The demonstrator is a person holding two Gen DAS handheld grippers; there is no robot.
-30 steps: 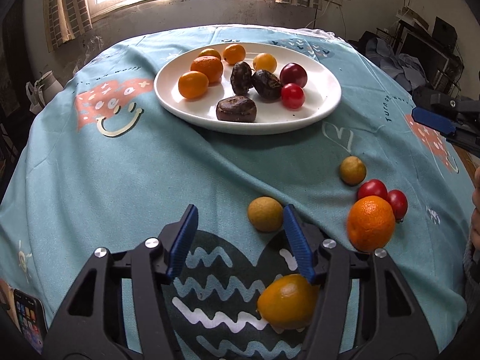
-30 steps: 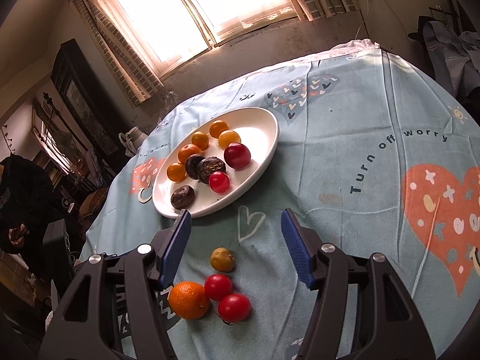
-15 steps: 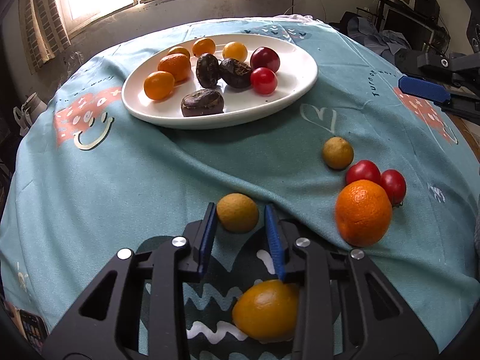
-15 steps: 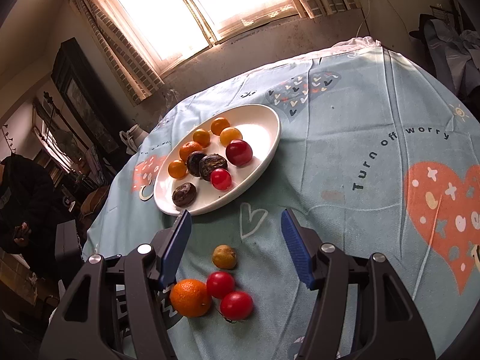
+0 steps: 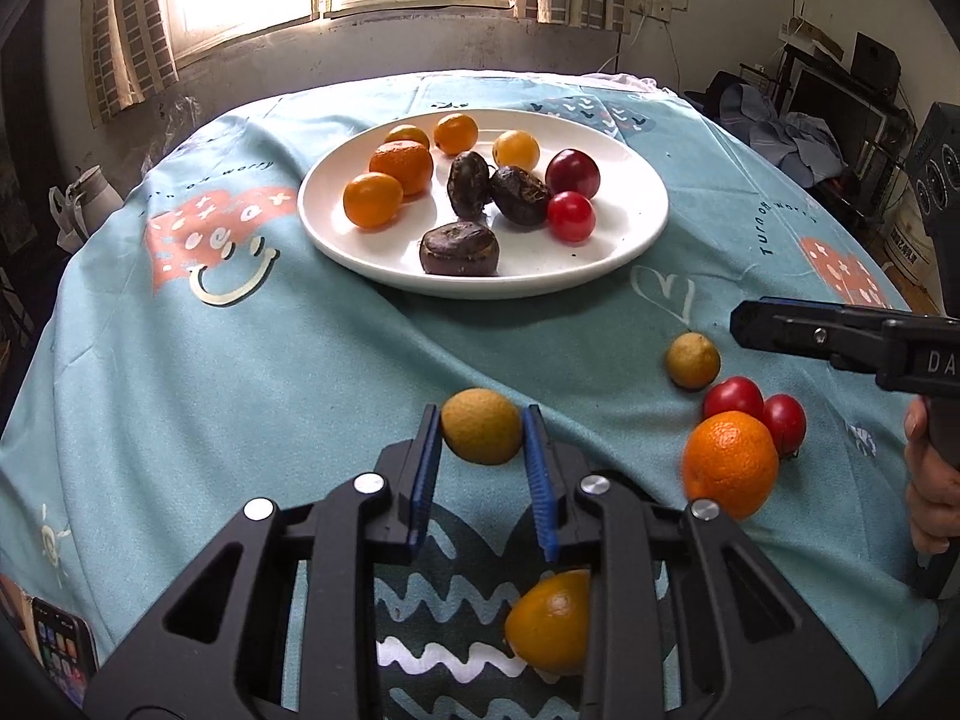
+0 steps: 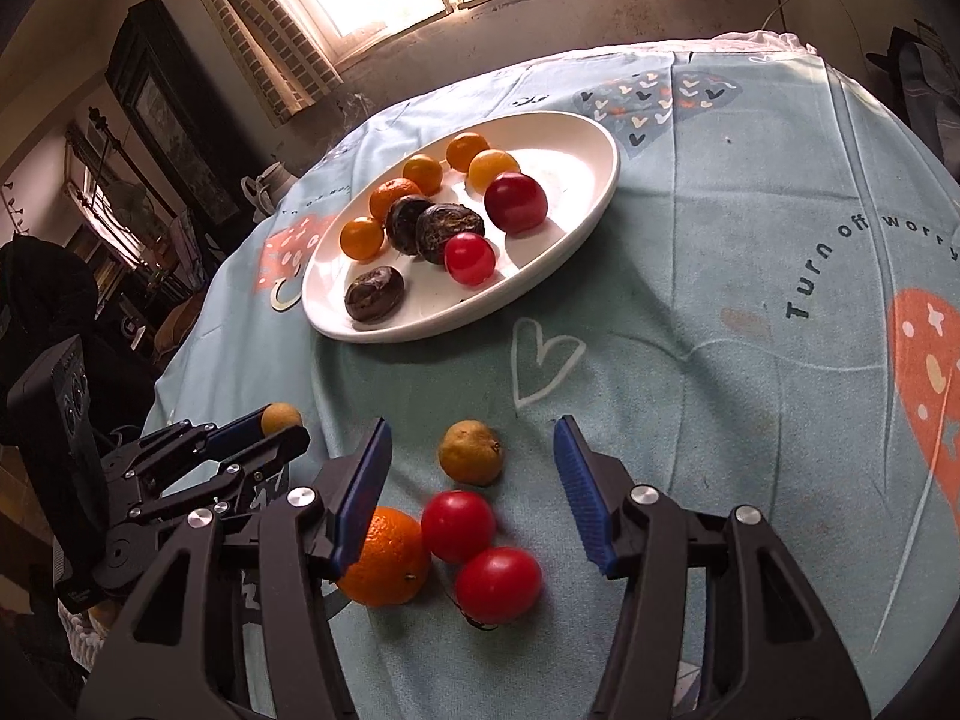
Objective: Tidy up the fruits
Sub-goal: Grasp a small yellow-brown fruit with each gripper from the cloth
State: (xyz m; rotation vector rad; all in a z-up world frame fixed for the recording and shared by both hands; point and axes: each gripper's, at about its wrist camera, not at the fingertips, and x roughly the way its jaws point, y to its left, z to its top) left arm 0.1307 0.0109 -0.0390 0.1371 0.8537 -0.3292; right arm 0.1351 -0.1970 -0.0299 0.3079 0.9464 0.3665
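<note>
My left gripper [image 5: 481, 429] is shut on a yellow-green fruit [image 5: 481, 426] and holds it just above the cloth; it also shows in the right wrist view [image 6: 281, 417]. A white plate [image 5: 630, 246] with several oranges, dark fruits and red fruits stands at the far middle. My right gripper [image 6: 471, 456] is open and empty above a second yellow-green fruit [image 6: 470, 452], two red tomatoes [image 6: 459, 525] and an orange [image 6: 384, 558]. Another orange fruit [image 5: 549, 621] lies under my left gripper.
The round table carries a teal printed cloth [image 5: 240, 372]. A phone [image 5: 63, 645] lies at the near left edge. A person's hand [image 5: 933, 480] holds the right gripper at the right. Furniture stands around the table.
My left gripper has closed its fingers on the yellow-green fruit and lifted it a little. My right gripper has moved nearer to the loose fruits and stays open.
</note>
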